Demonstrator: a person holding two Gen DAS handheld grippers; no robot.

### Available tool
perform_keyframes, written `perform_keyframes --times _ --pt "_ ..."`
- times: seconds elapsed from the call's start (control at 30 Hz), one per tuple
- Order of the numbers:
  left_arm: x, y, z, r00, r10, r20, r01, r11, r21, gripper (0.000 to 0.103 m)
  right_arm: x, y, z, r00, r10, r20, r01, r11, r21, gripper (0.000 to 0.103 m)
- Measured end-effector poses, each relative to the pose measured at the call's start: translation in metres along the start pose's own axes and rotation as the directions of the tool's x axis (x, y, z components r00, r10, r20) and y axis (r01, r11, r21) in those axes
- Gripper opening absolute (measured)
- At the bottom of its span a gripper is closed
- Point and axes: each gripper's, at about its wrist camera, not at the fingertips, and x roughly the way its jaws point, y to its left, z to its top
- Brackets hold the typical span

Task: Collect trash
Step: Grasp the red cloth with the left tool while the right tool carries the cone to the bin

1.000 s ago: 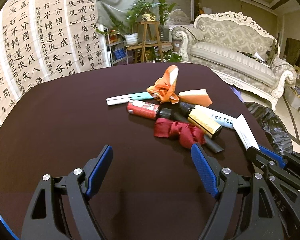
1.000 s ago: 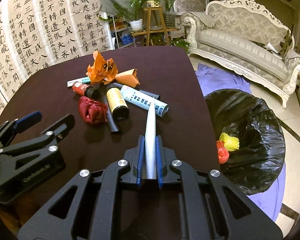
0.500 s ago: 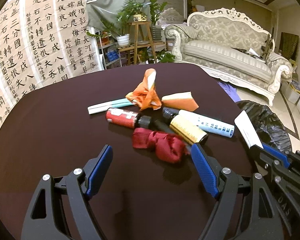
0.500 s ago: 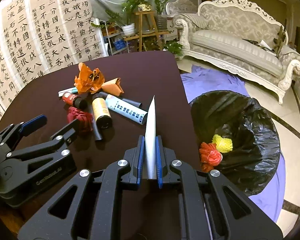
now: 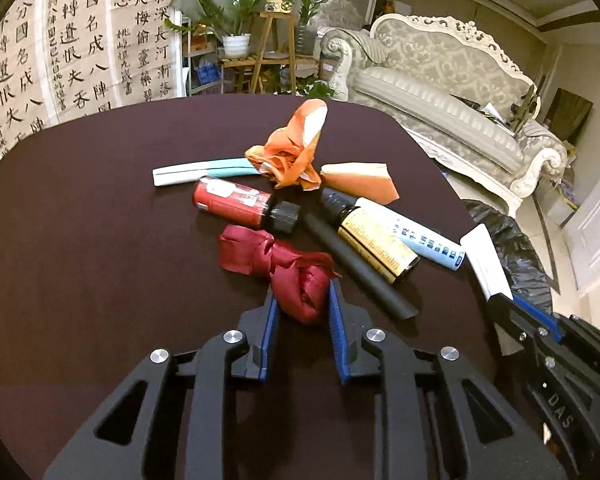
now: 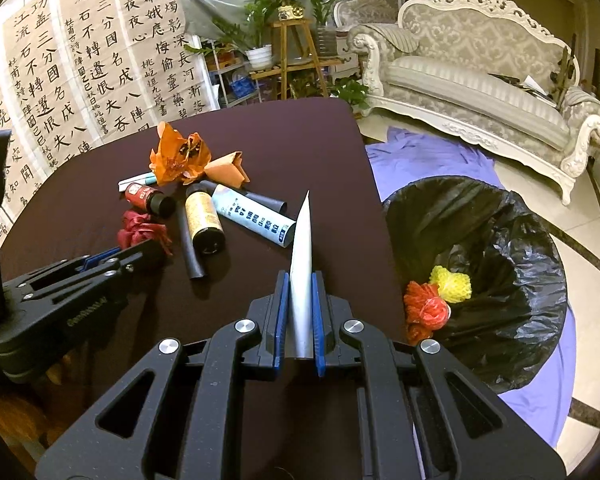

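Note:
My left gripper (image 5: 300, 296) is closing its jaws on a crumpled dark red cloth (image 5: 260, 252) lying on the dark brown table (image 5: 80, 240); the blue pads (image 5: 270, 312) press its near end. Beyond it lie a red bottle (image 5: 232, 202), a yellow-label bottle (image 5: 374, 246), a black tube (image 5: 360, 272), a pale blue tube (image 5: 424, 240) and orange crumpled paper (image 5: 292, 152). My right gripper (image 6: 301, 280) is shut on a white paper strip (image 6: 303, 232), held over the table's right edge beside the black trash bag (image 6: 500, 240).
The bag stands open on the floor on a purple sheet (image 6: 420, 152) and holds a red wad (image 6: 424, 308) and a yellow one (image 6: 450, 284). A pale sofa (image 6: 480, 80) and a plant stand (image 6: 296, 52) are behind. Calligraphy sheets (image 6: 80, 60) hang at the left.
The left gripper's jaws have come from wide open to closed around the red cloth. The right gripper has kept its grip on the white strip and has shifted slightly toward the bag.

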Motion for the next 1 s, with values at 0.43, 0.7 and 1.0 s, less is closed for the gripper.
perform_keyframes --times 0.43,0.7,1.0 --pt "-0.028 -0.002 -0.018 0.993 0.087 0.082 -0.094 0.992 0.088 0.023 -0.007 0.002 -0.006 1.000 0.001 0.016 -0.001 1.000 -0.007 0.011" --pt "-0.038 -0.014 -0.022 0.988 0.074 0.137 -0.092 0.987 0.129 0.023 -0.022 -0.005 -0.006 0.999 -0.016 0.039 0.016 1.000 0.001 0.011" --pt "-0.047 -0.039 -0.019 0.985 0.024 0.173 -0.051 0.986 0.157 0.023 -0.036 -0.031 -0.009 0.995 -0.069 0.067 0.067 0.997 0.041 0.011"
